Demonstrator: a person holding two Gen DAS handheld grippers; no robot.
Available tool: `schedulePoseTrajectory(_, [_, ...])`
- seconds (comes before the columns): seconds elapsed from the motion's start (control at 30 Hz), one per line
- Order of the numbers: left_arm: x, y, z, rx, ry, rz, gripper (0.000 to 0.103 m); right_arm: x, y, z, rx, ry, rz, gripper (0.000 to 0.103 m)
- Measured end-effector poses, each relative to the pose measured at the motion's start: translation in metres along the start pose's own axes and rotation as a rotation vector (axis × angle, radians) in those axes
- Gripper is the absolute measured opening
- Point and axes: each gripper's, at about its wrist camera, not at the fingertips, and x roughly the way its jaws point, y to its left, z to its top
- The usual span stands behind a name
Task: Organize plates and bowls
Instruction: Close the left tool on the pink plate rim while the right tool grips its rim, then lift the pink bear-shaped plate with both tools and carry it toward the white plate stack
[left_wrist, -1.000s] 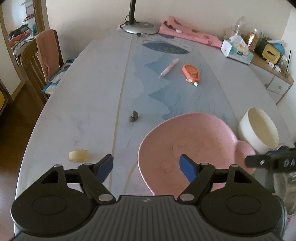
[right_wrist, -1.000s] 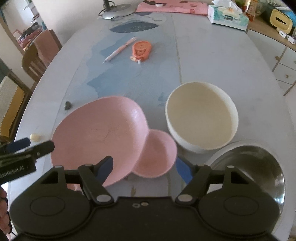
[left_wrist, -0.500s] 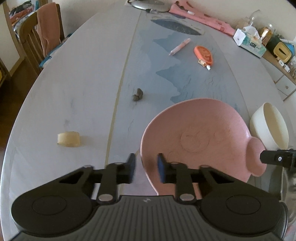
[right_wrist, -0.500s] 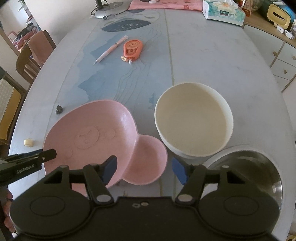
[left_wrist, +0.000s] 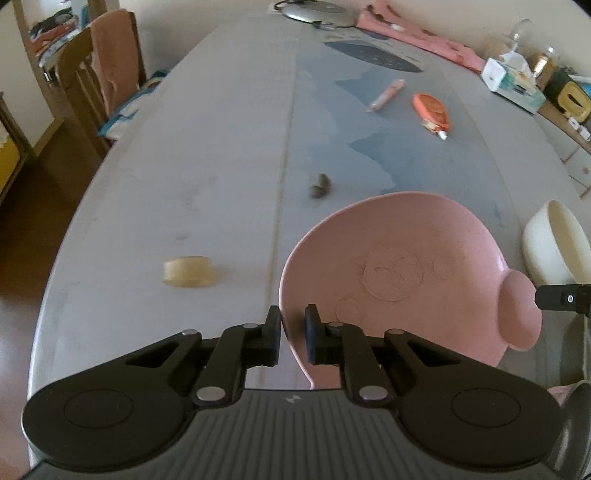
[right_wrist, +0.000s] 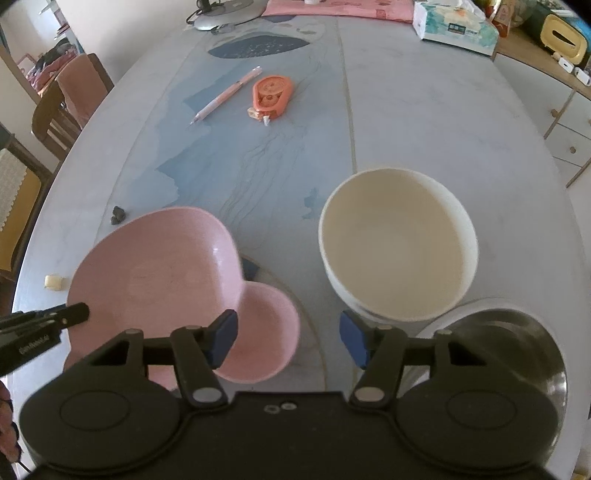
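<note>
A pink plate with a small round side lobe is tilted up off the table; it also shows in the right wrist view. My left gripper is shut on its near left rim. A cream bowl stands right of the plate and also shows in the left wrist view. A steel bowl sits at the near right. My right gripper is open and empty, above the plate's side lobe and the gap before the cream bowl.
On the table lie a pink pen, an orange tape dispenser, a small dark lump and a beige eraser-like piece. A tissue box and lamp base stand at the far end. Chairs line the left side.
My left gripper closed on the pink plate's rim and tilted the plate up off the table. My right gripper stayed open and moved slightly forward.
</note>
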Motion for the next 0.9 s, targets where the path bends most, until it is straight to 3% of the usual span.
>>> schedulePoseTrajectory(0.3, [0.000, -0.008, -0.003, 0.016, 0.008, -0.027, 0.012, 0.019, 0.015, 0.002, -0.062, 0.035, -0.039, 0.046])
schedulePoseTrajectory(0.63, [-0.004, -0.007, -0.008, 0.018, -0.004, -0.007, 0.012, 0.034, 0.000, 0.000, -0.050, 0.089, -0.030, 0.016])
schedulePoseTrajectory(0.9, [-0.017, -0.006, -0.013, -0.004, -0.027, 0.009, 0.012, 0.023, -0.003, -0.006, -0.030, 0.064, 0.011, 0.009])
